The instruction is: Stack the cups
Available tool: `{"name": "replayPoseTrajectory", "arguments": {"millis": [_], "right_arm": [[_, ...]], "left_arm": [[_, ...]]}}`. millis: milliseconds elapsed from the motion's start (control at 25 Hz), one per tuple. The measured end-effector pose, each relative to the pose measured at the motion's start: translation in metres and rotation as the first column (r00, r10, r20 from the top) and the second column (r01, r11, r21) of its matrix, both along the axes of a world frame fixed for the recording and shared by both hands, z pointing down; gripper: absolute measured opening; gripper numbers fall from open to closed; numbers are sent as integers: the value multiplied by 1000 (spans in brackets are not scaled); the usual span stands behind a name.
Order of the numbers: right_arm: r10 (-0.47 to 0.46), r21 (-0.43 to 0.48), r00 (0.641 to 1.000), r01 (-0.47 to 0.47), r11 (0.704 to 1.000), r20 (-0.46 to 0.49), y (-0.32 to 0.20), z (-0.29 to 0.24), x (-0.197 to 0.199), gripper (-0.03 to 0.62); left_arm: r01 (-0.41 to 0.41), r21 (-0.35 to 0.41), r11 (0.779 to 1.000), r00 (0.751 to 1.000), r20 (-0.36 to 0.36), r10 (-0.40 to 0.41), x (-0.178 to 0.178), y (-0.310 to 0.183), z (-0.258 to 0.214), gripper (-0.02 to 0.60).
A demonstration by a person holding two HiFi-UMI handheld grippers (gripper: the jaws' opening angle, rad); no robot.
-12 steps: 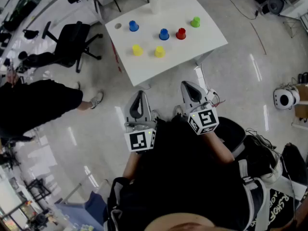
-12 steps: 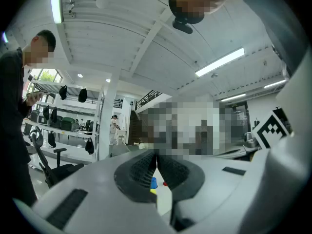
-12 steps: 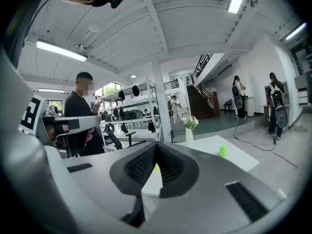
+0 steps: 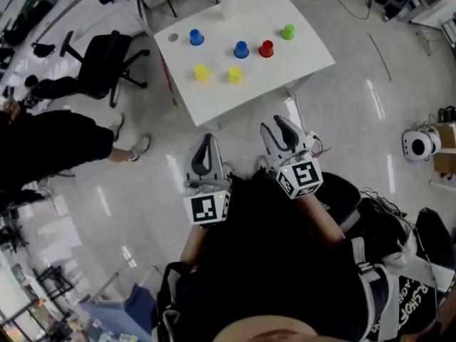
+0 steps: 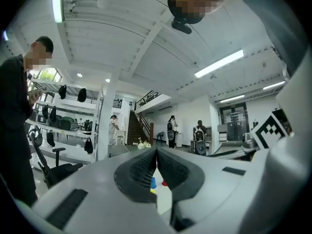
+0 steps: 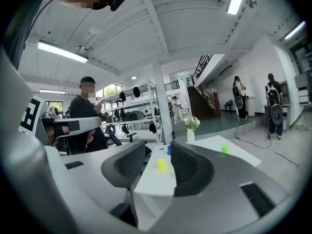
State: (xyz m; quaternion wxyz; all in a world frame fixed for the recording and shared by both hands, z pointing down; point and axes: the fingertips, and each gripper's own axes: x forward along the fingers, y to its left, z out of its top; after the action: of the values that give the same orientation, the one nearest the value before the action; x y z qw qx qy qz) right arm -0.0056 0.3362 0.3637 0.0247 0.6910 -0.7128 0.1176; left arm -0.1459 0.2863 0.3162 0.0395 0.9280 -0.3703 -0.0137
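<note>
Cups all sit separate on the white table [image 4: 228, 102], well ahead of both grippers; two blue cups [image 4: 196, 38], red cup [image 4: 266, 48] and green cup [image 4: 288, 31] farther back, two yellow cups [image 4: 201, 72] nearer; left gripper [image 4: 206, 141] pressed together, empty; right gripper [image 4: 276, 125] spread, holding nothing.

cups unstacked, apart | far row: left blue [image 4: 196, 38], right blue [image 4: 241, 50], red [image 4: 266, 48], green [image 4: 288, 32] | near row: left yellow [image 4: 202, 73], right yellow [image 4: 235, 76]

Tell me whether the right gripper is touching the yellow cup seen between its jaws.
Apart. The head view shows the right gripper over the floor, short of the table, with the yellow cup well ahead on it.
</note>
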Motion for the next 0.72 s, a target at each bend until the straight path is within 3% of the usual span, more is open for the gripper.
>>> {"name": "replayPoseTrajectory", "arguments": {"millis": [40,720], "right_arm": [[-4,-18,1000,4,1000,2,0,4,-1,177],[53,-54,999,-54,997,-11,-22,22,-42,178]], "left_arm": [[-1,-2,1000,1000,-1,1,-1,0,1,21],[-49,-36,998,999,-16,49,-46,-20,19,21]]}}
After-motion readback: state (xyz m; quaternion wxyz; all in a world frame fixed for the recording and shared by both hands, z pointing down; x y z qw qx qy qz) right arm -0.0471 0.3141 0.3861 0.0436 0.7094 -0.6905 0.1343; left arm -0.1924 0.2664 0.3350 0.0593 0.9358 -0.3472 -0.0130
